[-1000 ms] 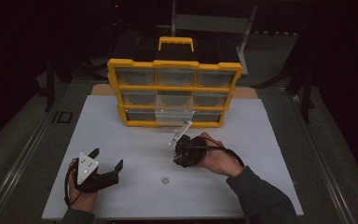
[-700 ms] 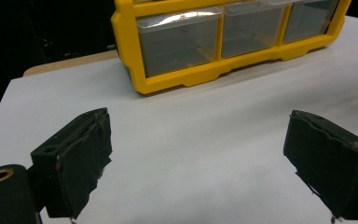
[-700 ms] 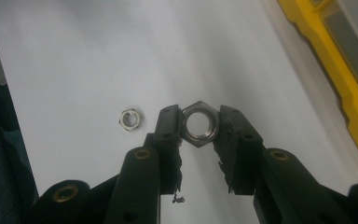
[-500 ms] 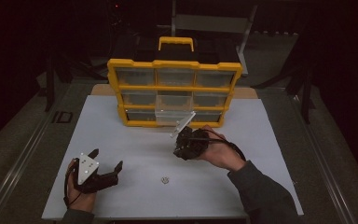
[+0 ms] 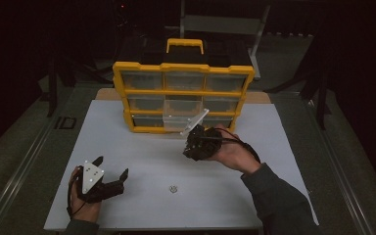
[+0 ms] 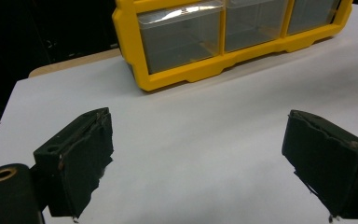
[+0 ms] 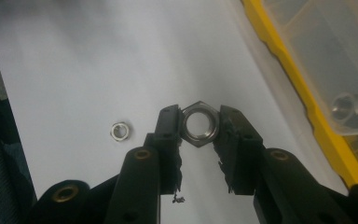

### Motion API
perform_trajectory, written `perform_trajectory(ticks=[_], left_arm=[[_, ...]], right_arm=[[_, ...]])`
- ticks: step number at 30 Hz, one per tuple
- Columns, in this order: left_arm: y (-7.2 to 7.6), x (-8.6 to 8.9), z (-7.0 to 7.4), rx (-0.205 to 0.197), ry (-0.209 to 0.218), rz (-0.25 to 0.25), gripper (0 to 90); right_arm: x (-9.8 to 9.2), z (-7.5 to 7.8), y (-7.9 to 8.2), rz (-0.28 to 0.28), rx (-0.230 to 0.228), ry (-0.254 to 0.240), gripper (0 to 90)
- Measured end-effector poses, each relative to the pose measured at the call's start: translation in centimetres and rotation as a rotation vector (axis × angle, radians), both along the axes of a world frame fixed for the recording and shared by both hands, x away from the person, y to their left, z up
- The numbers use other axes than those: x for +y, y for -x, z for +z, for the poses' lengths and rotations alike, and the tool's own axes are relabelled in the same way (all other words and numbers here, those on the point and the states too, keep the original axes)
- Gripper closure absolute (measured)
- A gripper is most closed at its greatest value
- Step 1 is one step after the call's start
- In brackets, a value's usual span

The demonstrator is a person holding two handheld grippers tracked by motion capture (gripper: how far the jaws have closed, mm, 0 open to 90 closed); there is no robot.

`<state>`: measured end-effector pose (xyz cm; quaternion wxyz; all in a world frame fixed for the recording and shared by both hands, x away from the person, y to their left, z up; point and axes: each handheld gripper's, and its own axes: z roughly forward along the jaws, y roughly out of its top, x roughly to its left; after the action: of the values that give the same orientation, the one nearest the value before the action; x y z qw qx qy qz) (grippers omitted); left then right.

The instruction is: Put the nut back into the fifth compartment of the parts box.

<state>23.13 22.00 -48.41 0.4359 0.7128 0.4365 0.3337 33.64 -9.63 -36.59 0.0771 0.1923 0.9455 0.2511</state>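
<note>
My right gripper [image 7: 199, 127] has a large hex nut [image 7: 198, 124] pinched flat between its pads, jaws drawn in to the nut's width; I hold it lifted just in front of the yellow drawer organizer [image 5: 183, 96], near the bottom middle drawer [image 5: 182, 121], which stands pulled out; a smaller nut [image 5: 173, 188] lies on the white board [image 5: 142, 147], well in front of the organizer; my left gripper [image 5: 110, 169] rests on the board farther out, jaws spread wide and empty.

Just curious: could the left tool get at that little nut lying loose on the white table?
Probably yes. The left tool stands open, holding nothing, and bare table lies between it and the small nut.
</note>
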Motion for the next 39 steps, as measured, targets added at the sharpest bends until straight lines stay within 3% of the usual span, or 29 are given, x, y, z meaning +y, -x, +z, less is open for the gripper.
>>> perform_trajectory(ticks=[39], left_arm=[[-0.1,0.0,-0.1,0.010,-0.001,-0.009,6.7]], right_arm=[[-0.4,3.5,-2.2,-0.047,-0.036,-0.014,70.1]])
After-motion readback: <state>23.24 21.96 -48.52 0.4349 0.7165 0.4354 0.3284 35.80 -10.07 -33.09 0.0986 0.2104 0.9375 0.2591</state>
